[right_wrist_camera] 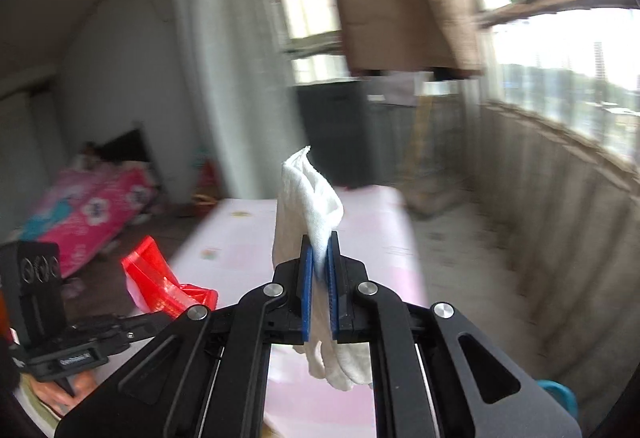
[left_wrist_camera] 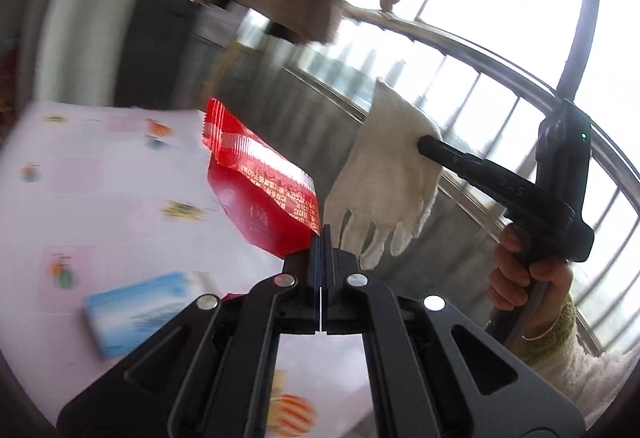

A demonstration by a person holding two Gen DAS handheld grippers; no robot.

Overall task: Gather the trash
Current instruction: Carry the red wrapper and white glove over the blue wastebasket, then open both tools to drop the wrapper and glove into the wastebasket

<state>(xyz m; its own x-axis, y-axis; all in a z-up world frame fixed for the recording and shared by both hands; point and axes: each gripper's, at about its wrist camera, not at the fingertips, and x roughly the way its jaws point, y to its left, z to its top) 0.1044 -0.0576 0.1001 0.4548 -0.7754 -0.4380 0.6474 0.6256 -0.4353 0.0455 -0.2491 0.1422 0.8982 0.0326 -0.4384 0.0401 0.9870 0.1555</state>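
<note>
Red wrapper [left_wrist_camera: 260, 193] first: it sticks up and to the left from the tips of your left gripper [left_wrist_camera: 322, 238], whose jaws are pressed together on its lower corner, so it hangs clear above the table [left_wrist_camera: 120, 165] with the pale patterned cloth. Left of and below the wrapper, a blue packet [left_wrist_camera: 136, 312] lies flat on that table. To the right of the wrapper, a white glove [right_wrist_camera: 310, 193] is pinched in your right gripper [right_wrist_camera: 319, 262]: the blue pads clamp its middle, the cuff stands above them and its fingers dangle below. Your hand [left_wrist_camera: 524, 274] grips the right tool's handle, further right of the wrapper.
</note>
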